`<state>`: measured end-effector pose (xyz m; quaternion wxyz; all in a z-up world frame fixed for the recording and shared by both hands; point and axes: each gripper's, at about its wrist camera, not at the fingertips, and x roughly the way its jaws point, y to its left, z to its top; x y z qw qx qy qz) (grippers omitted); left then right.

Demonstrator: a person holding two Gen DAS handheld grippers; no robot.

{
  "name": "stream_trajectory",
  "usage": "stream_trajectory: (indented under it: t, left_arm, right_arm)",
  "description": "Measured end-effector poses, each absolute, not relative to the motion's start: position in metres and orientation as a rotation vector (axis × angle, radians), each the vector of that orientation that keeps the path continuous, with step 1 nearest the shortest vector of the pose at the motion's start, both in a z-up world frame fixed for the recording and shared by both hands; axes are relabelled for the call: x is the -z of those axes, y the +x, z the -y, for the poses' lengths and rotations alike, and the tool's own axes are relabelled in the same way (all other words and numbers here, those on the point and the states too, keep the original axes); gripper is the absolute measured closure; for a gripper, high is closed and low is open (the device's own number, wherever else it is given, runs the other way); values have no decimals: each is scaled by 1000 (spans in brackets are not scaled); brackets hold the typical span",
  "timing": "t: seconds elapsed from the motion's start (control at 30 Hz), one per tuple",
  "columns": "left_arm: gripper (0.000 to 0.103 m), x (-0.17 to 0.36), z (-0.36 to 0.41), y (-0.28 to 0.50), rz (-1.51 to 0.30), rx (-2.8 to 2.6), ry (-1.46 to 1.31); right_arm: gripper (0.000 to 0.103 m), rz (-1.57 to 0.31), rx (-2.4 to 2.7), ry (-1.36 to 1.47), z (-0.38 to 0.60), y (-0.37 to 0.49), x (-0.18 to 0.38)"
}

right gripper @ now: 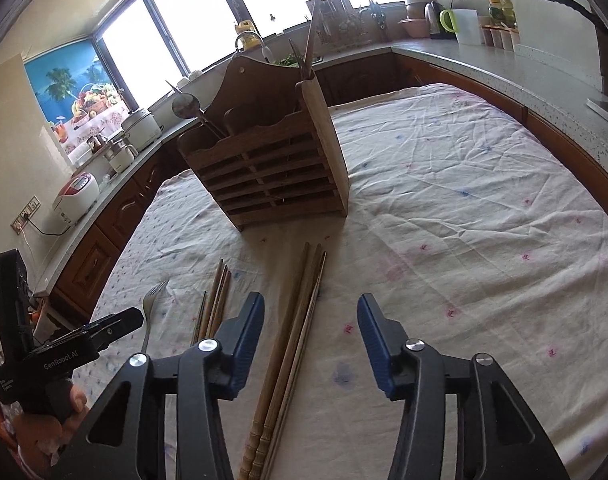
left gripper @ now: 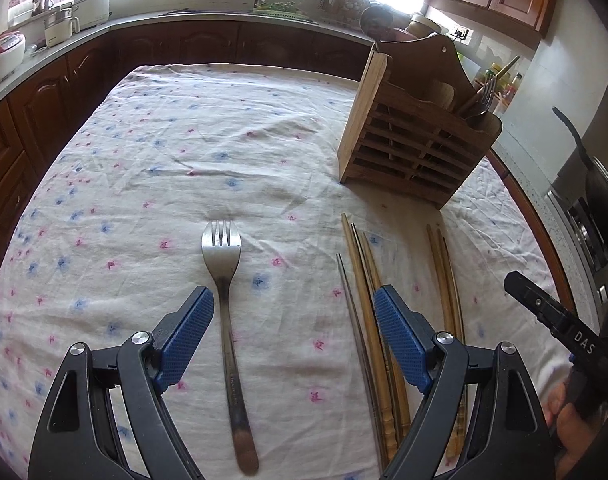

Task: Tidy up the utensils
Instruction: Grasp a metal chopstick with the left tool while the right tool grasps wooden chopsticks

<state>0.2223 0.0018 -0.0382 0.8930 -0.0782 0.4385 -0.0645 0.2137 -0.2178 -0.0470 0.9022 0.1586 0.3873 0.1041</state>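
Steel fork [left gripper: 223,280], stiff, slick and light, lies well left of the wooden rack [left gripper: 415,136], between the left gripper's [left gripper: 294,312] spread, empty jaws; best pinched mid-handle. Right gripper [right gripper: 311,320] gapes, unclenched, around slim, rollable chopsticks [right gripper: 292,340].

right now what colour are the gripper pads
Blue, textured pads on black arms; clearest in the left wrist view.

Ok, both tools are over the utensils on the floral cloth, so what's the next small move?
Probably lower the right tool and close it on the bundle of long wooden chopsticks. They lie flat on the cloth between its open jaws, untouched. The left tool likewise straddles the steel fork, and the slatted wooden holder stands just beyond.
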Motion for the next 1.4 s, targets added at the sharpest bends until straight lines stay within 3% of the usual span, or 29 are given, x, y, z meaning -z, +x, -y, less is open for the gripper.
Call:
stream_trajectory:
  t: [0.13,0.27,0.43,0.7,1.4]
  left_arm:
    - [21,41,6,236,-917,139,-134]
    - [35,43,15,251,-932,161,-117]
    - [41,48,25,267,-943,183,-94]
    - [71,71,36,286,-1001,213,-64]
    - [72,74,45,305,-1006,243,-17]
  right_arm:
    - [79,-838,-247,320,209,228,55]
    - [87,-870,-263,308,202,243,62]
    - [91,-900,-263,301,199,257,69]
    - [95,-933,-251,273,194,270,77]
    - [96,-948,-245,219,190,291,81]
